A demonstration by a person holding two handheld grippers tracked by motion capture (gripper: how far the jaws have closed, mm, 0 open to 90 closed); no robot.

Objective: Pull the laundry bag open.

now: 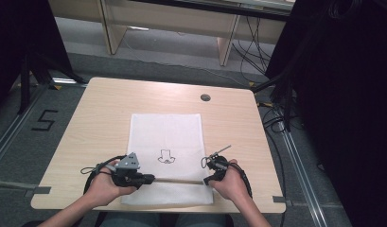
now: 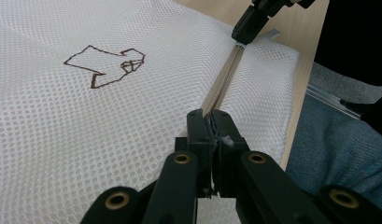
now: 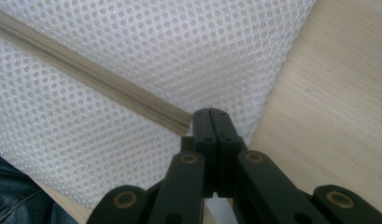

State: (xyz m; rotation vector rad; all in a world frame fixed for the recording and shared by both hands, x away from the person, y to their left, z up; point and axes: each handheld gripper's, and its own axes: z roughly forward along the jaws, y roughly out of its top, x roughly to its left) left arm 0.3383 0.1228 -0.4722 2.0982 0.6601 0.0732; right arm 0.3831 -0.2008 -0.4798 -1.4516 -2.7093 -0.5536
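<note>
A white mesh bag (image 1: pixel 165 137) lies flat on the wooden table (image 1: pixel 101 113), with a small brown outline drawing (image 1: pixel 166 157) on it. A beige zipper (image 1: pixel 179 180) runs across its near end. My left gripper (image 1: pixel 151 178) is shut on the zipper's left part; in the left gripper view its jaws (image 2: pixel 212 116) pinch the zipper (image 2: pixel 226 74) over the mesh bag (image 2: pixel 109 116). My right gripper (image 1: pixel 206 180) is shut on the zipper's right end, near the bag's corner. In the right gripper view the zipper (image 3: pixel 86 70) runs straight into the closed right gripper (image 3: pixel 210 112).
A round cable hole (image 1: pixel 205 97) sits at the table's far side. The near table edge lies just behind both hands, with the person's jeans (image 2: pixel 328 154) below it. Black curtains flank the table, and a "5" (image 1: pixel 43 120) is marked on the floor.
</note>
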